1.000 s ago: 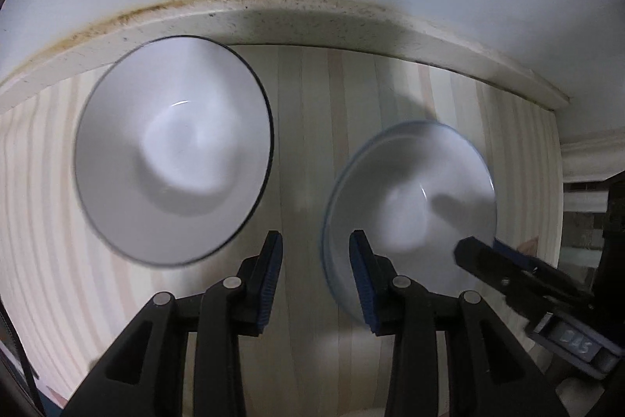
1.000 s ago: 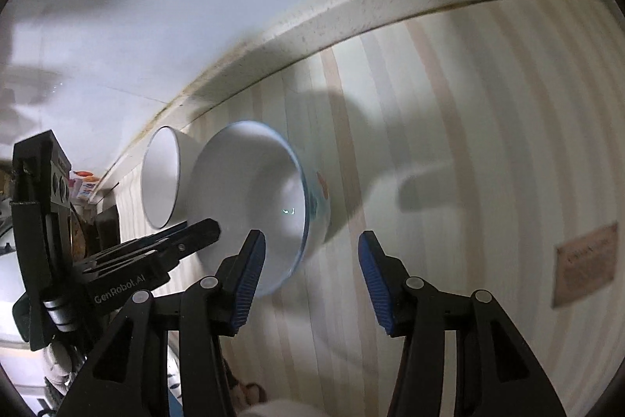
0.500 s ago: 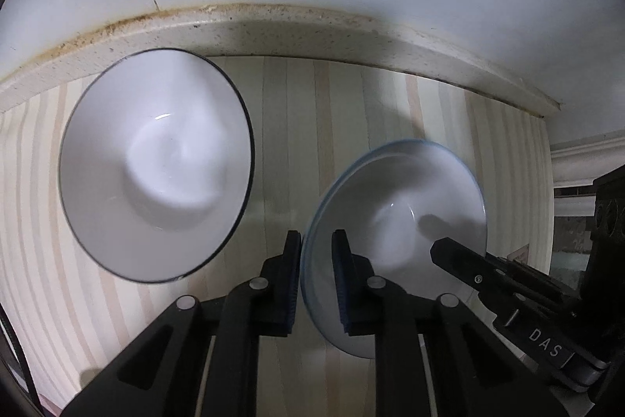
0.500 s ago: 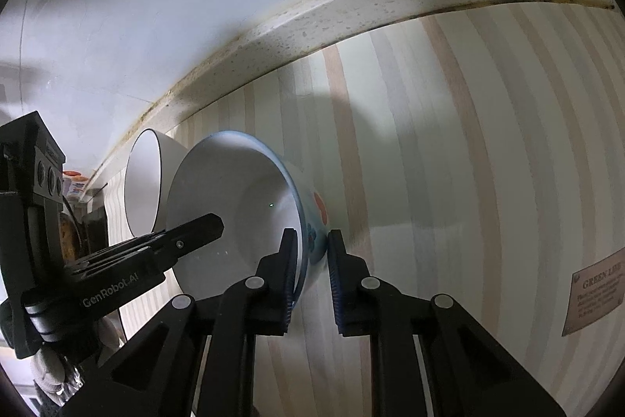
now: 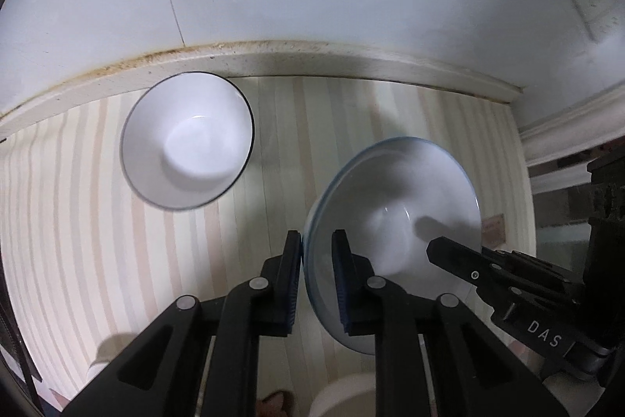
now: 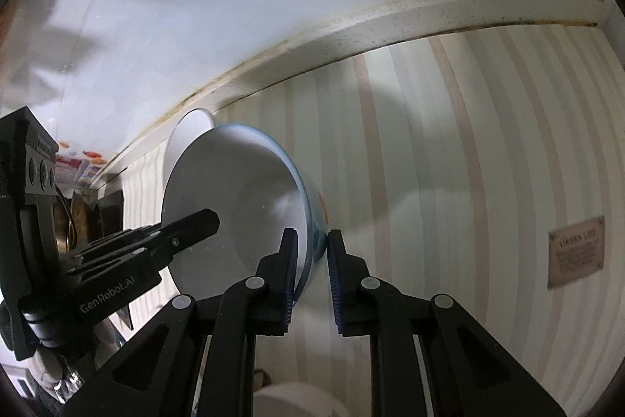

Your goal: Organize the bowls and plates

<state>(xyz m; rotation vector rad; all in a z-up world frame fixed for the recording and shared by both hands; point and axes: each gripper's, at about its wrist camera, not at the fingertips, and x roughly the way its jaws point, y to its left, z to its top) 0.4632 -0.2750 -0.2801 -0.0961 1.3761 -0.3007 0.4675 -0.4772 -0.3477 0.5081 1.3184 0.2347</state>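
Observation:
A white bowl with a blue rim (image 5: 402,206) hangs tilted above the striped counter, held from two sides. My left gripper (image 5: 317,245) is shut on its left rim, one pad inside and one outside. My right gripper (image 6: 310,245) is shut on the opposite rim, beside a red and blue pattern on the bowl's outer wall (image 6: 318,210). In each wrist view the other gripper's fingers reach in over the bowl. A second white bowl with a thin black rim (image 5: 187,143) stands upright on the counter near the back ledge, to the left of the held bowl and apart from it.
The beige striped counter (image 5: 78,221) ends at a stained stone ledge (image 5: 312,57) under a white wall. A small brown label (image 6: 576,253) lies on the counter at the right. A white round object (image 5: 343,393) shows below the grippers. Clutter sits at the far left (image 6: 78,159).
Both grippers went from open to shut on the blue-rimmed bowl's rim, then rose with it. The counter and the black-rimmed bowl now look smaller and farther away.

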